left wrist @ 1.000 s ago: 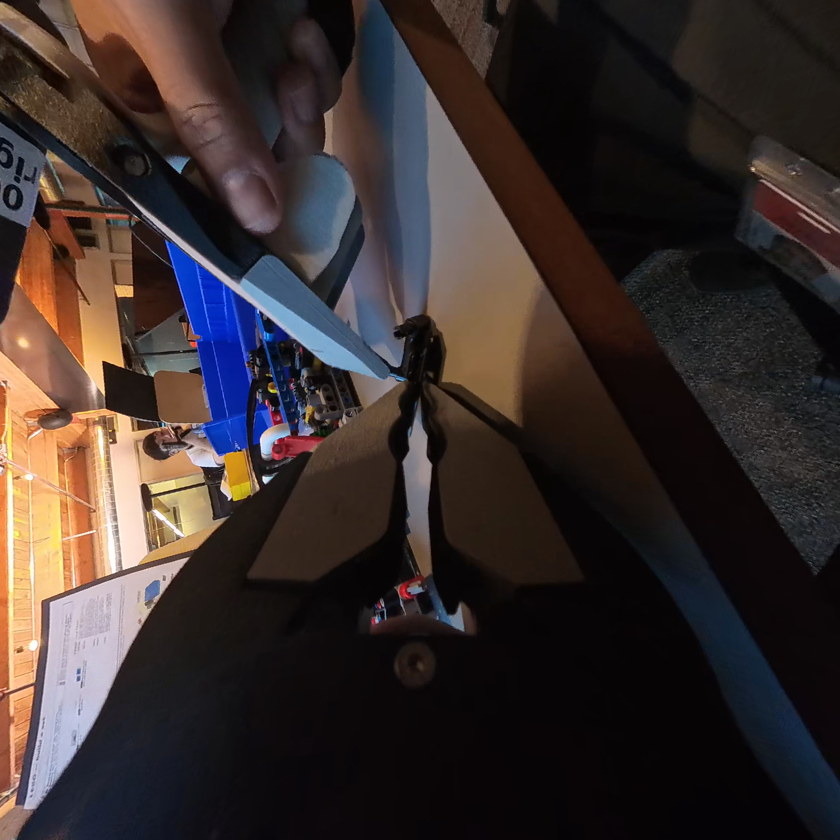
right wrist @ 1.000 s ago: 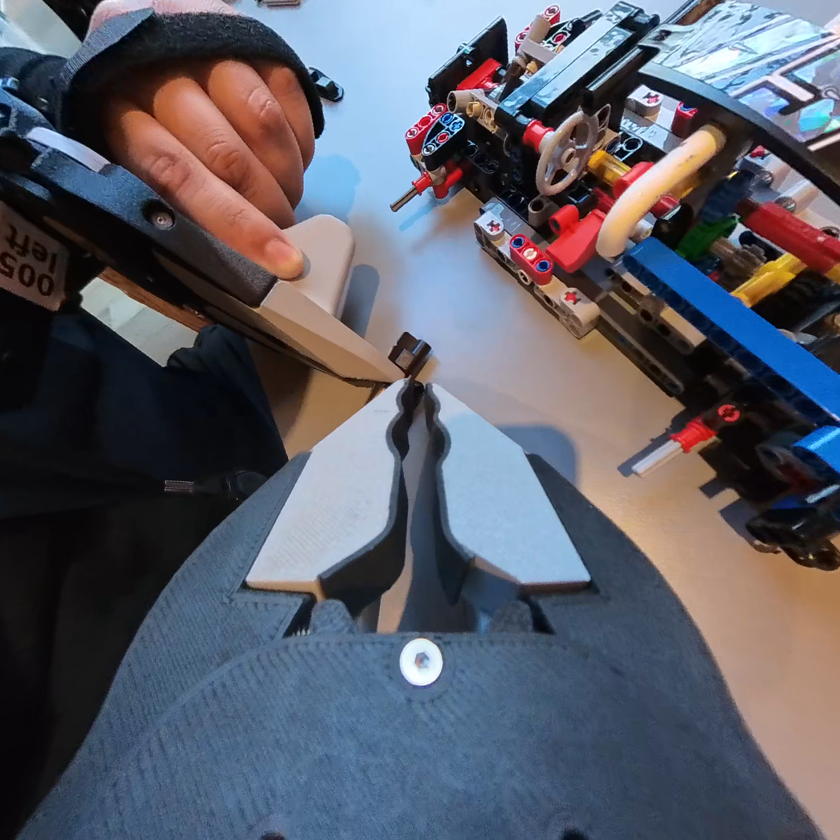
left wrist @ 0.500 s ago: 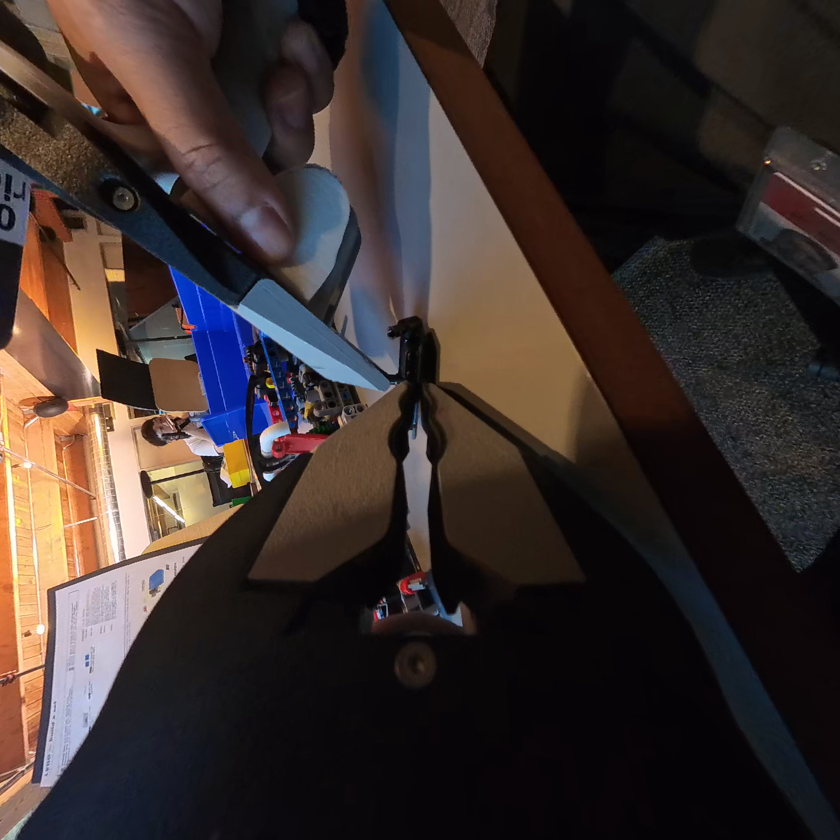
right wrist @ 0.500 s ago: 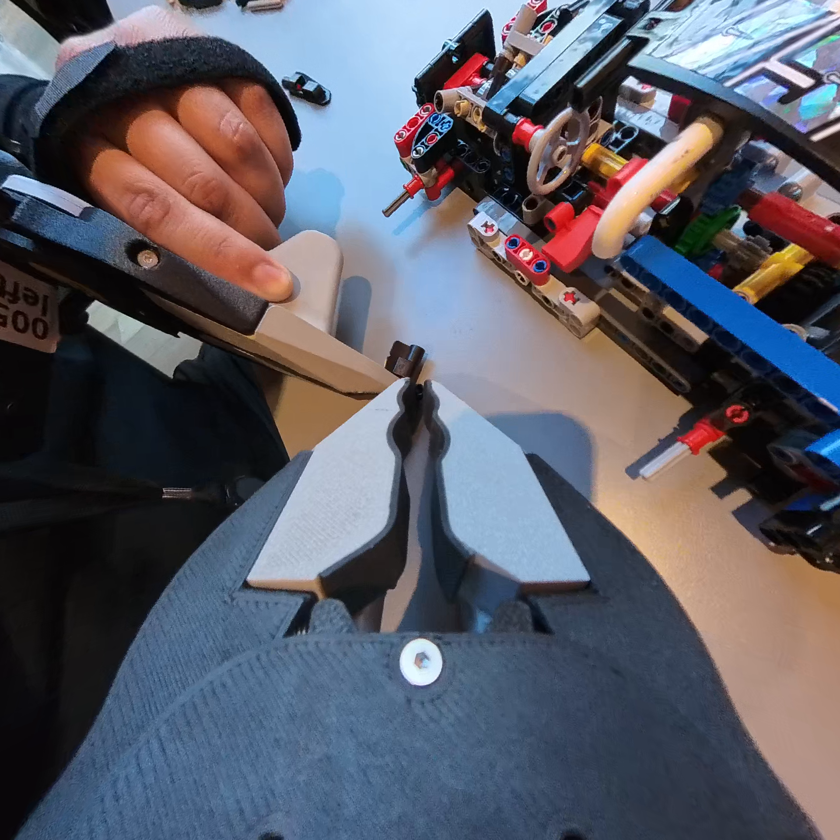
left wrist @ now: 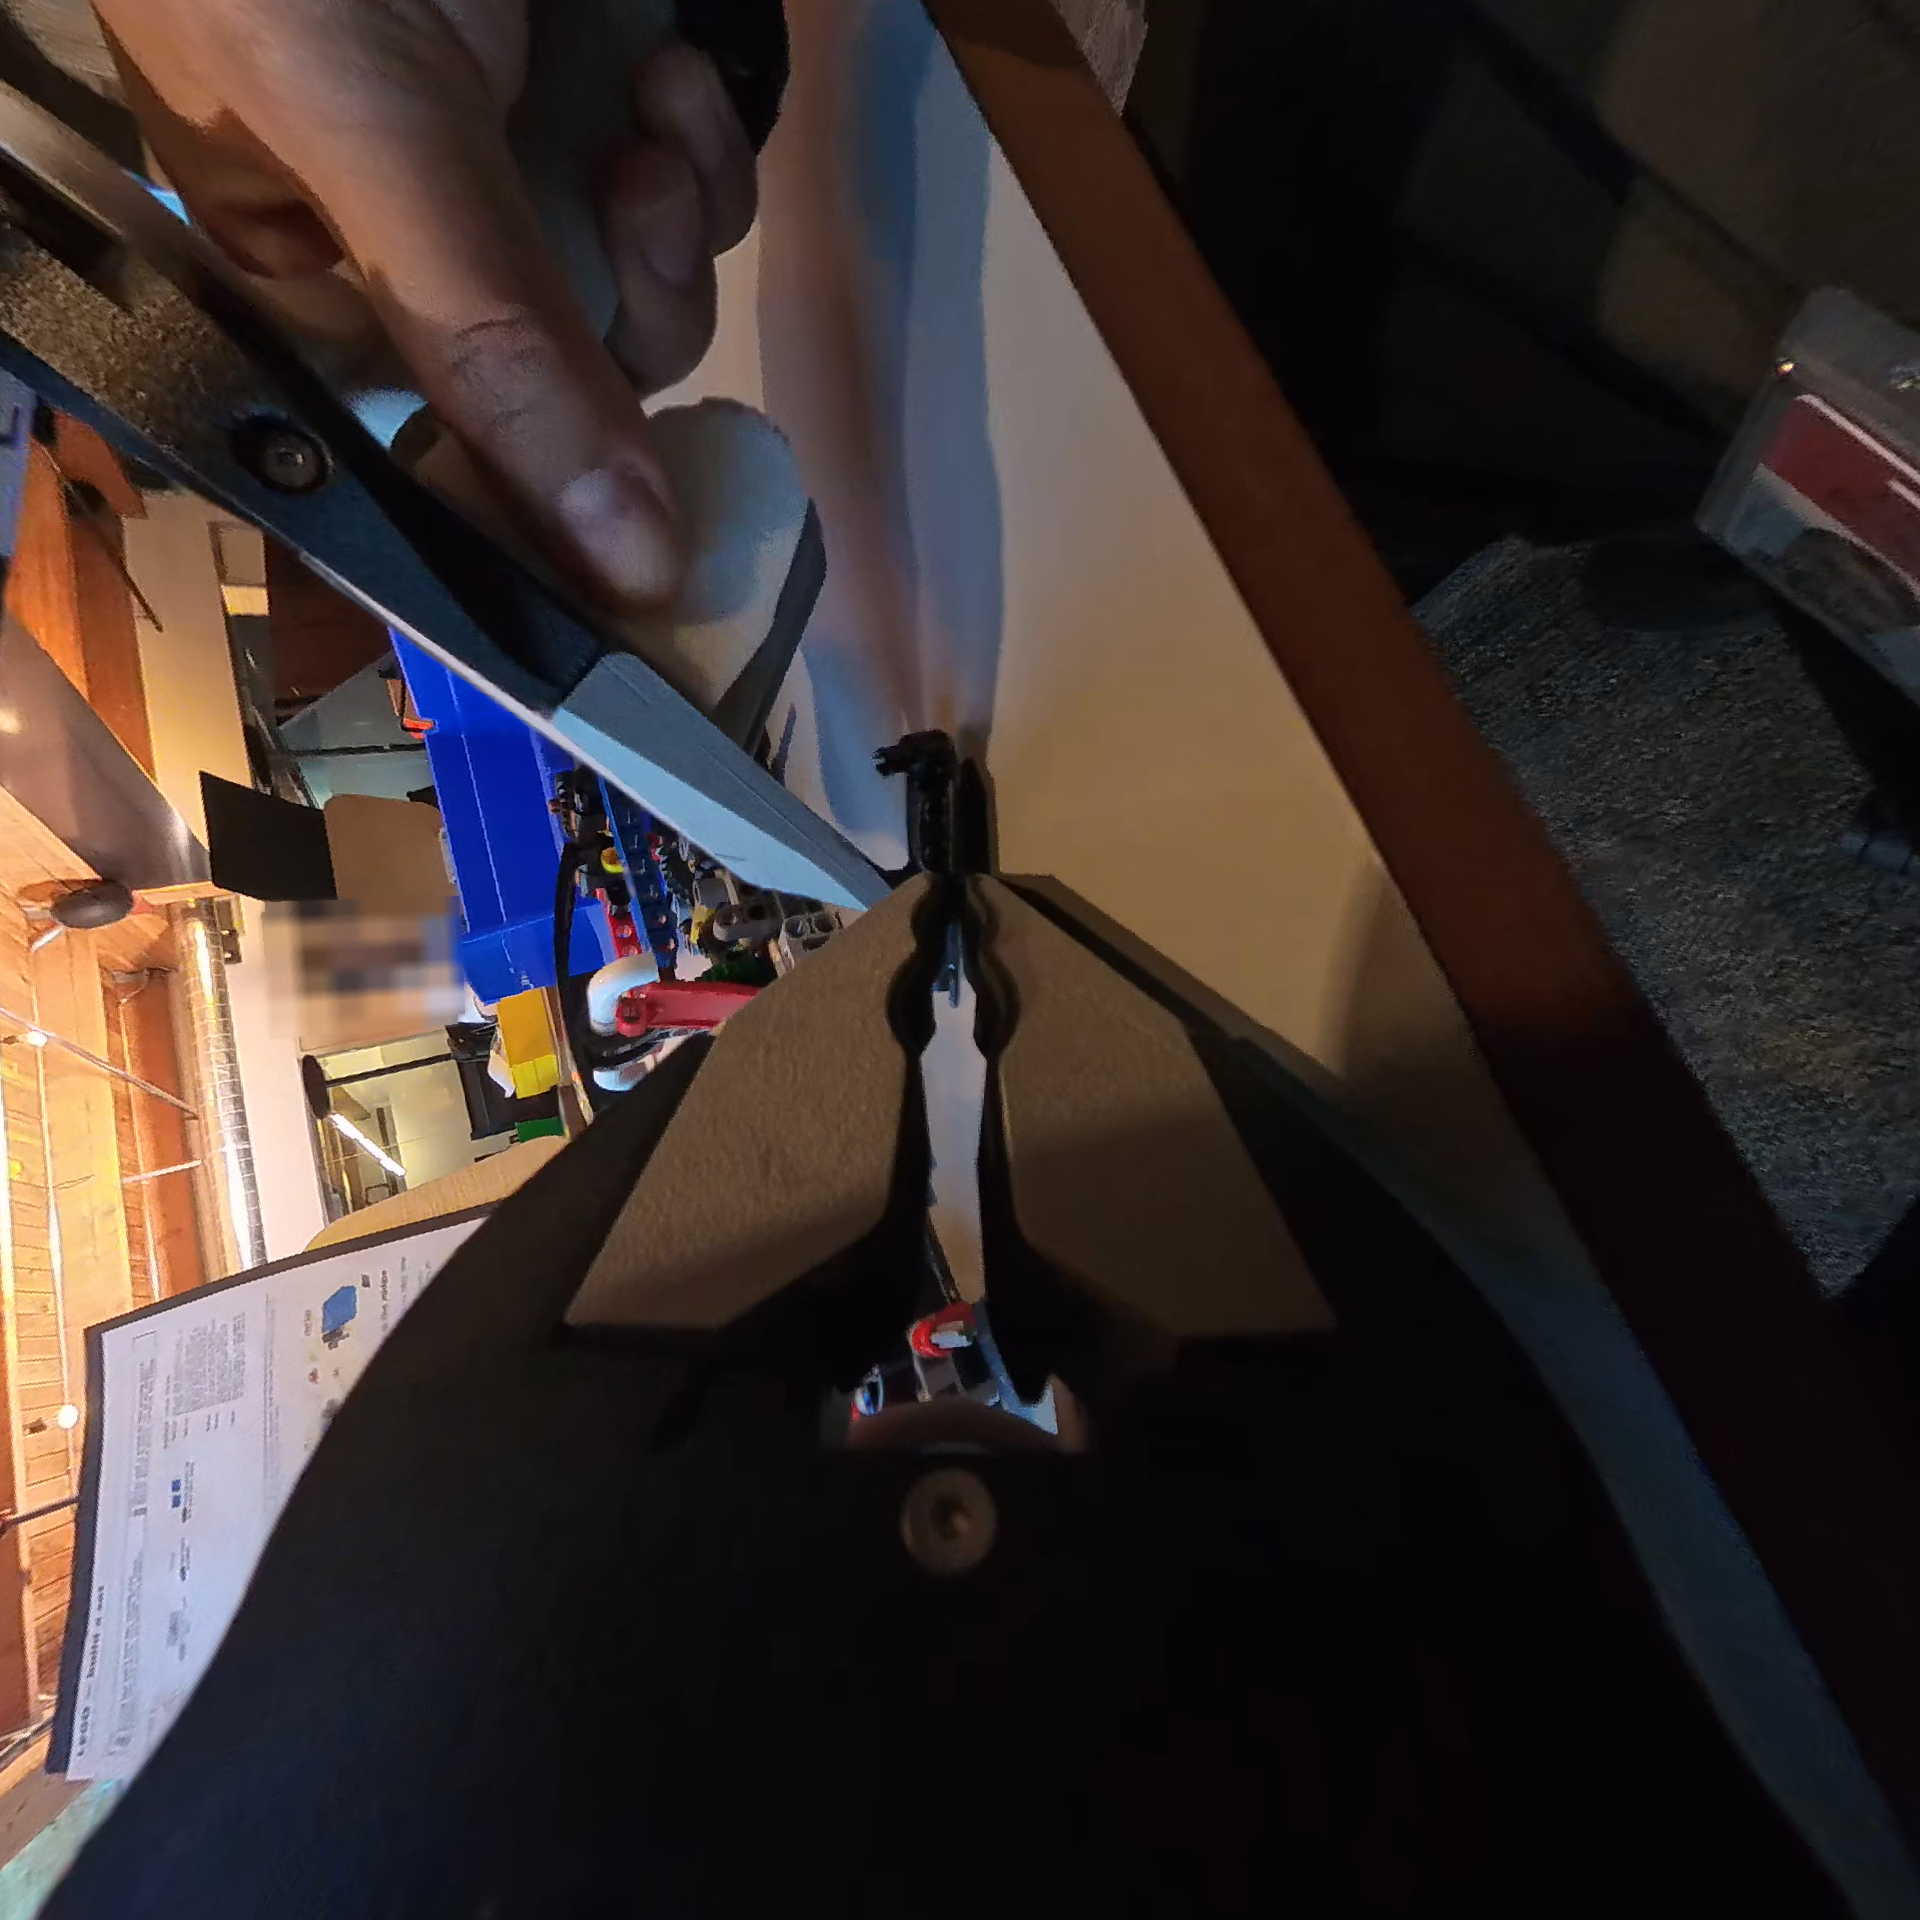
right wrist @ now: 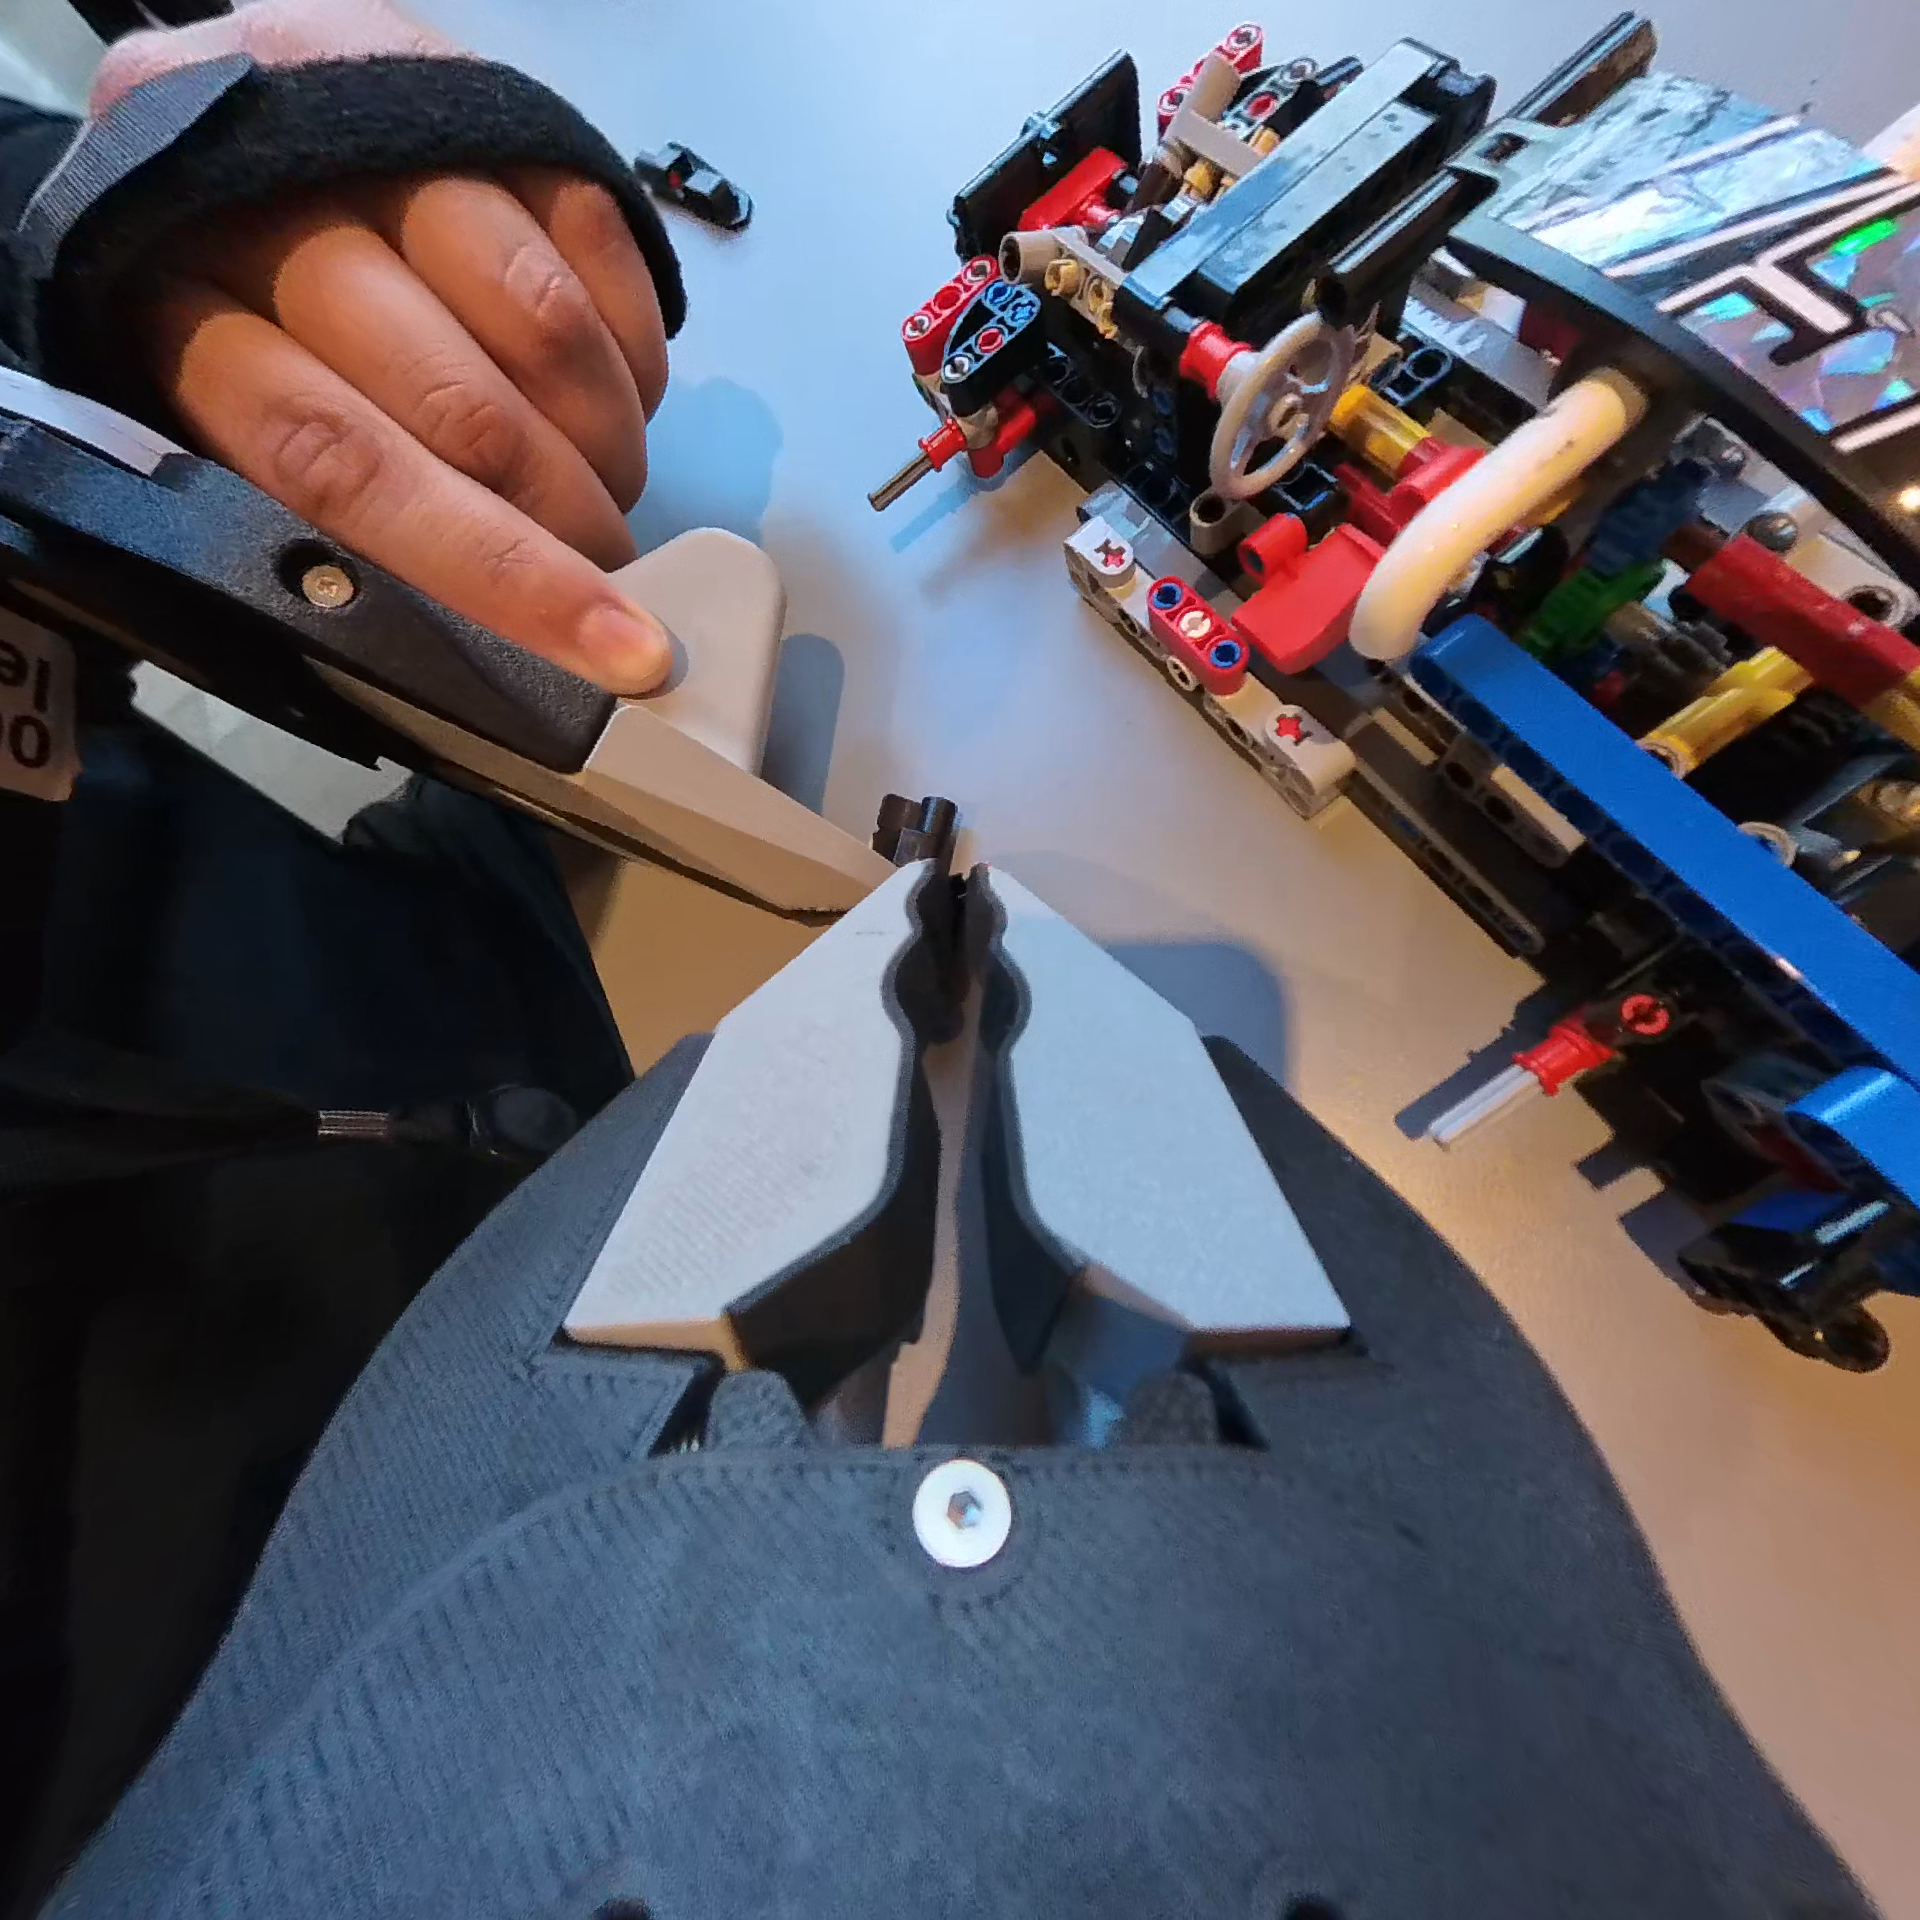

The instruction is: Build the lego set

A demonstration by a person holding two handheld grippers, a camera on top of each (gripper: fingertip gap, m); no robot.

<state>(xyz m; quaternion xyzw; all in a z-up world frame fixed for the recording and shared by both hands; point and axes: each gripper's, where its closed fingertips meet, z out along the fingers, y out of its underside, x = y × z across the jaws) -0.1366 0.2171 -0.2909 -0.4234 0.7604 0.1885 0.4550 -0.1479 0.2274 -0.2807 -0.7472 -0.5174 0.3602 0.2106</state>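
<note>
A small black Lego piece (right wrist: 914,821) is held above the grey table (right wrist: 1039,727). My right gripper (right wrist: 951,883) is shut on it, and the dark part shows between its tips. My left gripper (left wrist: 948,896) is also shut on the same black piece (left wrist: 930,800), which sticks out past its tips. Each gripper meets the other tip to tip: the left one (right wrist: 821,873) comes in from the left in the right wrist view, and the right one (left wrist: 821,873) from the upper left in the left wrist view. The partly built Lego vehicle (right wrist: 1455,520) stands to the right on the table.
A loose black piece (right wrist: 691,185) lies at the far side of the table. A shiny foil sheet (right wrist: 1714,239) lies behind the model. The left wrist view shows a blue bin (left wrist: 488,790), a printed sheet (left wrist: 208,1455) and the table's wooden edge (left wrist: 1299,623) over carpet. Less than 4 cm separates the two grippers' tips.
The two grippers have closed in on each other. The black piece, before just beyond my right gripper's tips, now sits between them. The left gripper has kept its hold.
</note>
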